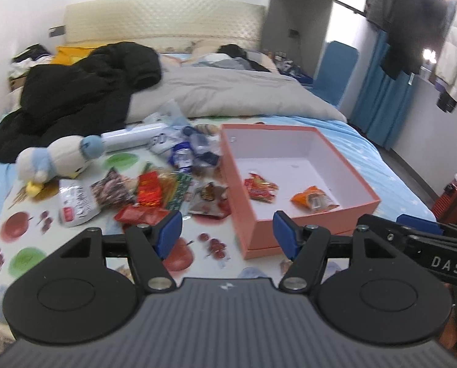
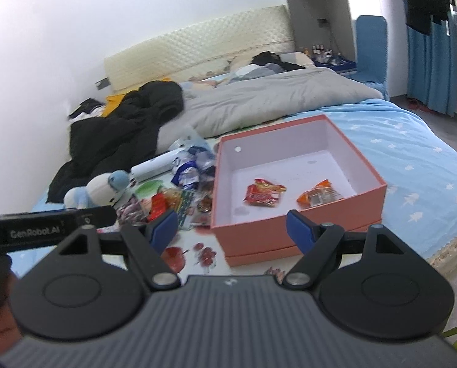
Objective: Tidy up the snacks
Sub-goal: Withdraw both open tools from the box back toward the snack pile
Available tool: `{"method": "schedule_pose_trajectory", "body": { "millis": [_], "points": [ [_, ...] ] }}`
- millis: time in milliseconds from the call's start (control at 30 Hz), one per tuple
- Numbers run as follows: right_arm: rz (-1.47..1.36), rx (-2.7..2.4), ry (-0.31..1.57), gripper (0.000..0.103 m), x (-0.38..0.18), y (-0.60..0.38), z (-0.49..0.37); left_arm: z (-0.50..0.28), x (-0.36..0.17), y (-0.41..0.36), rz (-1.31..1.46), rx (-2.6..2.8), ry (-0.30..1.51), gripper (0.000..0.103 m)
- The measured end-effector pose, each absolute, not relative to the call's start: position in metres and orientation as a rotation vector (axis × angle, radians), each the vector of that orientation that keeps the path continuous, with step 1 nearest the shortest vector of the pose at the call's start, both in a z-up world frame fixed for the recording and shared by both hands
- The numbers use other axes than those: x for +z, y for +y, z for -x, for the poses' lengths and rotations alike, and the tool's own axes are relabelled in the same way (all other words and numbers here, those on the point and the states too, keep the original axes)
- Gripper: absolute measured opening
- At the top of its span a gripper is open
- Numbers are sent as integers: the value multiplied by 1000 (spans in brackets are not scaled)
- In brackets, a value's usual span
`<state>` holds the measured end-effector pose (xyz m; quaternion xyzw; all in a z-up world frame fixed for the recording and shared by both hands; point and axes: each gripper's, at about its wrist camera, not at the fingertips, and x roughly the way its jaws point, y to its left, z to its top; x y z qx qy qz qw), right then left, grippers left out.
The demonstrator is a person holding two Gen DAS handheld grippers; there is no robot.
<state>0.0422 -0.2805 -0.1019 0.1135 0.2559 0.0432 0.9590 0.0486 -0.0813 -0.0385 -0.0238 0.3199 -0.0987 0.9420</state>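
Both grippers hang above the bed's near edge with nothing between their blue pads: the left gripper [image 1: 226,234] and the right gripper [image 2: 233,231] each stand spread wide. On the bed [image 1: 366,141] sits an open orange box [image 1: 302,225], holding a red snack packet [image 1: 260,187] and an orange snack packet [image 1: 314,200]. Left of the box, a heap of loose snacks [image 1: 154,193] lies beside a plush toy [image 1: 56,159].

Salmon-pink box [image 1: 289,233], white inside; fruit-patterned sheet [image 1: 29,230].
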Motion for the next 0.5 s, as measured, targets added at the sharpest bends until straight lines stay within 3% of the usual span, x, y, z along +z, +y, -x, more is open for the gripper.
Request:
{"method": "schedule_pose_trajectory", "body": {
  "millis": [500],
  "points": [
    [-169,253,514,79,-125,-229,-28,-25,-66,-35,91,-69,646,70]
  ]
}}
